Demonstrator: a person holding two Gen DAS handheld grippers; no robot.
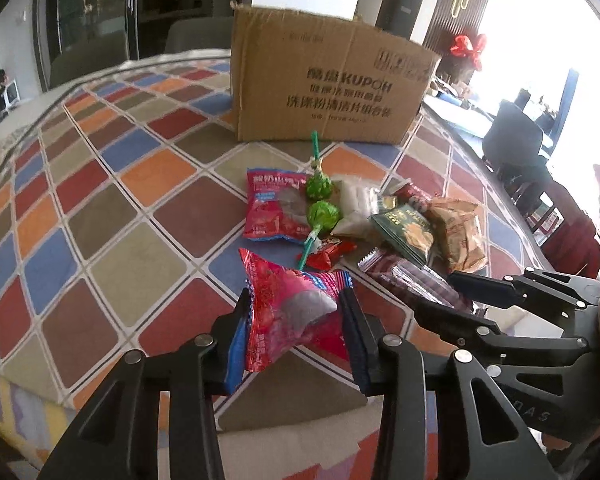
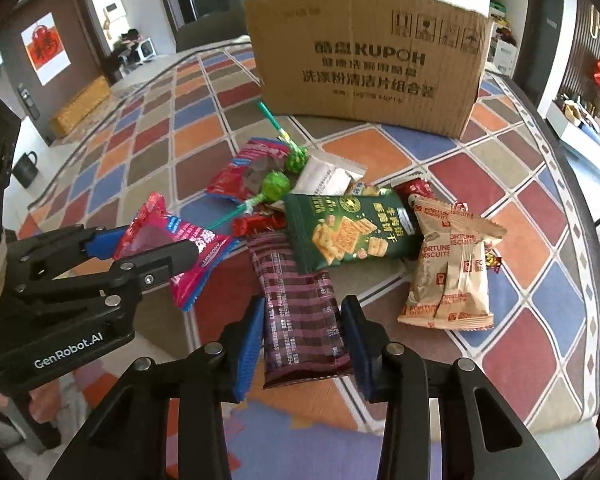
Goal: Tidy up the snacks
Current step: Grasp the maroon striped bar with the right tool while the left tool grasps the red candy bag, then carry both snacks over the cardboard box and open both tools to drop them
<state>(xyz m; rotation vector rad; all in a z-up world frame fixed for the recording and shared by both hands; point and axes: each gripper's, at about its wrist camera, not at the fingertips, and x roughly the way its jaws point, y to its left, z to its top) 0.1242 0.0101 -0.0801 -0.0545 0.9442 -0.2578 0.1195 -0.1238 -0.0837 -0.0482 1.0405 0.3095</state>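
Left wrist view, nearest: left gripper (image 1: 296, 320) was pinching a red snack packet (image 1: 296, 316), both pads pressed into its sides and the packet raised off the worktop (image 1: 112, 216).
Left wrist view, pile: a second red packet (image 1: 274, 208), two green lollipops (image 1: 322, 212), a white sachet (image 1: 356, 204), a green cracker bag (image 1: 406, 228) and tan biscuit packs (image 1: 458, 236) lay heaped together, untouched.
Left wrist view, box: cardboard box (image 1: 324, 80) stood beyond the pile, near wall facing me; nothing showed above its rim.
Left wrist view, right side: right gripper (image 1: 456, 300) reached in over a striped maroon bar (image 1: 412, 280); its fingertips were hard to separate from the bar.
Right wrist view, nearest: right gripper (image 2: 302, 336) was clamped on the striped maroon bar (image 2: 300, 312), pads against both long edges; whether the bar had cleared the worktop (image 2: 532, 240) I could not tell.
Right wrist view, left side: left gripper (image 2: 152, 246) held its red snack packet (image 2: 172, 248) clear of the pile.
Right wrist view, box: cardboard box (image 2: 364, 68) was well beyond the heap, its inside hidden.
Progress, as I judged it: barely begun, with two snacks picked and most of the heap waiting.
Hard to make out: box contents, small wrappers buried under the cracker bag (image 2: 348, 232), and the worktop's near edge, cut off by the gripper frames.
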